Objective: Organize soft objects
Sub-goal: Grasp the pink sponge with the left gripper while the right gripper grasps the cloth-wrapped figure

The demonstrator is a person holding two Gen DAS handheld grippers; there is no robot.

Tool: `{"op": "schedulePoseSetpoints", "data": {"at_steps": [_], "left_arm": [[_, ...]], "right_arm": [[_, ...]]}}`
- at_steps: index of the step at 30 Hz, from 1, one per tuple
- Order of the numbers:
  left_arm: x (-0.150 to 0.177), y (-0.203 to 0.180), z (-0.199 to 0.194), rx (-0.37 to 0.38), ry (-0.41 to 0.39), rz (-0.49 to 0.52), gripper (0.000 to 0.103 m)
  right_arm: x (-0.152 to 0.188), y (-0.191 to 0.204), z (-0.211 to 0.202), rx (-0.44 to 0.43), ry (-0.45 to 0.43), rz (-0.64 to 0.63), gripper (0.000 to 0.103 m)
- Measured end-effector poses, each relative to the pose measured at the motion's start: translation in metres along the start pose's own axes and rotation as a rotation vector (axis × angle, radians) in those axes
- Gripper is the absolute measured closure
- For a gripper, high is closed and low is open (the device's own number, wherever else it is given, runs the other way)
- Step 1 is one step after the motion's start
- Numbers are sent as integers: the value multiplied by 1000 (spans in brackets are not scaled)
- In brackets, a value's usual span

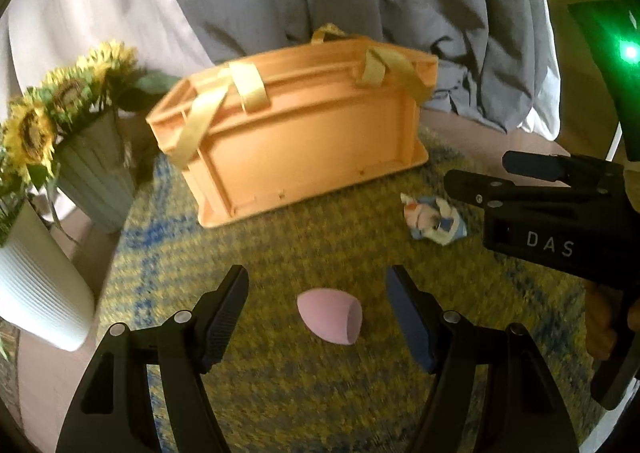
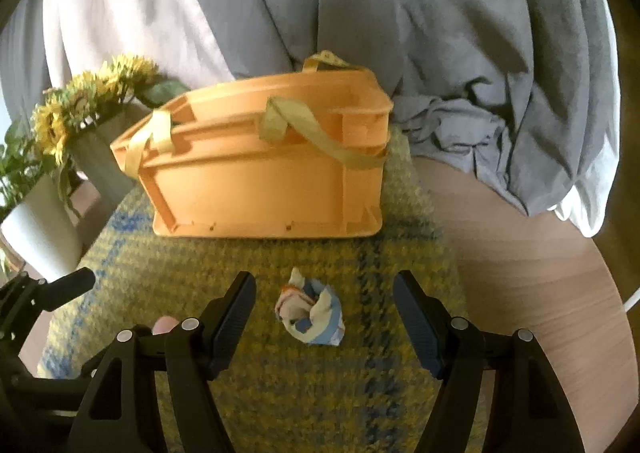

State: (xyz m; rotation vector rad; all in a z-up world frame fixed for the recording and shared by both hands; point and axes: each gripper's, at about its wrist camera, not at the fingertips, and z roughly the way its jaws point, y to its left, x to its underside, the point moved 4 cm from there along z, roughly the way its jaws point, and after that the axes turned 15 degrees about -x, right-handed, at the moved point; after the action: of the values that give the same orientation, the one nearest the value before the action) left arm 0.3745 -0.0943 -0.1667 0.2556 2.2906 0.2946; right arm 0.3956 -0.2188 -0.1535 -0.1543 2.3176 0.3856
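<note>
Simultaneously, I straddle the pink sponge [image 1: 330, 317] with my spread left hand-held gripper [image 1: 318, 319] and the small plush toy [image 2: 310, 313] with my spread right hand-held gripper [image 2: 324, 317], orange basket [image 2: 264, 173] waiting behind.

- Our left gripper [image 1: 318, 317] has black angular arms with silver round rivets and ribbed, dark blue-black finger pads [image 1: 410, 327].
- Our right gripper [image 2: 324, 323] is built alike; its black body carries white letters "DAS" in the left wrist view.
</note>
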Motion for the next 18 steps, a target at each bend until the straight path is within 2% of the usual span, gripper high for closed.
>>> {"op": "schedulePoseSetpoints", "data": {"at_steps": [9,18], "left_arm": [[14,-9,21,25,71,-1,33],[20,-13,36,36,95,-14,35]], "right_arm": [[12,-4,27,-30,73,-18,31],[21,-5,48,-54,124,-27,31]]}}
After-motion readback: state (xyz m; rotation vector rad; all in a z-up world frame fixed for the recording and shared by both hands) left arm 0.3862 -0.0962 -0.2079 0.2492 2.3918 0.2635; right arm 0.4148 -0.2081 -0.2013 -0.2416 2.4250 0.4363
